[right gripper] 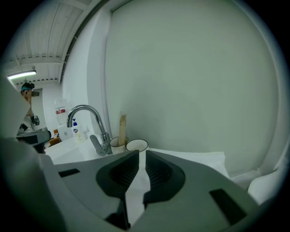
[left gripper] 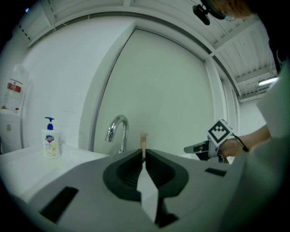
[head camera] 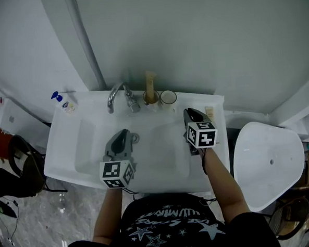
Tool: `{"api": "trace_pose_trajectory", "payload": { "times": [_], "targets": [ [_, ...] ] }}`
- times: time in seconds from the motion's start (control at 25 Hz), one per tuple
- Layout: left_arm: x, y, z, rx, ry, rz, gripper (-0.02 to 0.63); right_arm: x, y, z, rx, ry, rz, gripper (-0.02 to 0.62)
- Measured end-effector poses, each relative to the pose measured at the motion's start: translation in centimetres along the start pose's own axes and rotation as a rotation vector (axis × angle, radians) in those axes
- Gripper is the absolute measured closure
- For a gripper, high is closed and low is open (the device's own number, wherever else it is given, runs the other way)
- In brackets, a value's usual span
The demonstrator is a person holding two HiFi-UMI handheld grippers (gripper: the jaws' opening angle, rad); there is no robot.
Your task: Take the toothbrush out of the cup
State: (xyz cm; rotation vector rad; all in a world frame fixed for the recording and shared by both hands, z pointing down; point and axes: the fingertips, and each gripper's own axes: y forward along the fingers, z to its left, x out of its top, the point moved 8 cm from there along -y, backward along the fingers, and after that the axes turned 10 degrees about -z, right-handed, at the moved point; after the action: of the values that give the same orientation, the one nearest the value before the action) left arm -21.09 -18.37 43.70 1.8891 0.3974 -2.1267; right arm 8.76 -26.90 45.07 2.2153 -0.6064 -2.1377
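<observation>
A pale wooden toothbrush (head camera: 150, 84) stands upright in a cup (head camera: 151, 98) on the back ledge of the sink, right of the faucet. A second, empty cup (head camera: 168, 97) stands beside it. In the right gripper view the toothbrush (right gripper: 122, 125) and its cup (right gripper: 118, 144) lie ahead and left of the jaws. My right gripper (head camera: 188, 113) hovers over the sink's right side, short of the cups, jaws a narrow gap apart with nothing between them. My left gripper (head camera: 125, 133) is over the basin, jaws together and empty. The toothbrush (left gripper: 143, 139) shows just beyond them.
A chrome faucet (head camera: 117, 94) curves over the white sink (head camera: 67, 152). A soap pump bottle (head camera: 65, 102) stands at the back left corner. A toilet (head camera: 269, 160) is on the right. The wall rises directly behind the ledge.
</observation>
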Motion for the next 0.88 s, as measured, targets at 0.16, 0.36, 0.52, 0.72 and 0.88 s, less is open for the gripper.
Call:
{"api": "trace_pose_trajectory", "payload": {
  "times": [0.16,0.36,0.52,0.72,0.88],
  "targets": [
    [0.5,-0.3,2.0,0.018,0.003,-0.013,0.578,0.8,1.4,2.7,0.051,-0.015,-0.011,0.562],
    [1.1,-0.1,4.0,0.027,0.008,-0.024,0.578,1.6,3.3,5.1,0.076,-0.020,-0.023,0.565],
    [1.3,0.4,5.6,0.031,0.012,-0.028,0.578,2.5,5.1,6.2,0.074,-0.018,-0.043,0.565],
    [1.1,1.1,7.5,0.041,0.004,-0.026,0.578,3.2,7.4,7.2,0.081,-0.017,-0.046,0.565],
    [1.1,1.5,8.4,0.038,0.015,-0.027,0.577,3.3,8.8,7.9,0.082,-0.024,-0.036,0.565]
  ]
}}
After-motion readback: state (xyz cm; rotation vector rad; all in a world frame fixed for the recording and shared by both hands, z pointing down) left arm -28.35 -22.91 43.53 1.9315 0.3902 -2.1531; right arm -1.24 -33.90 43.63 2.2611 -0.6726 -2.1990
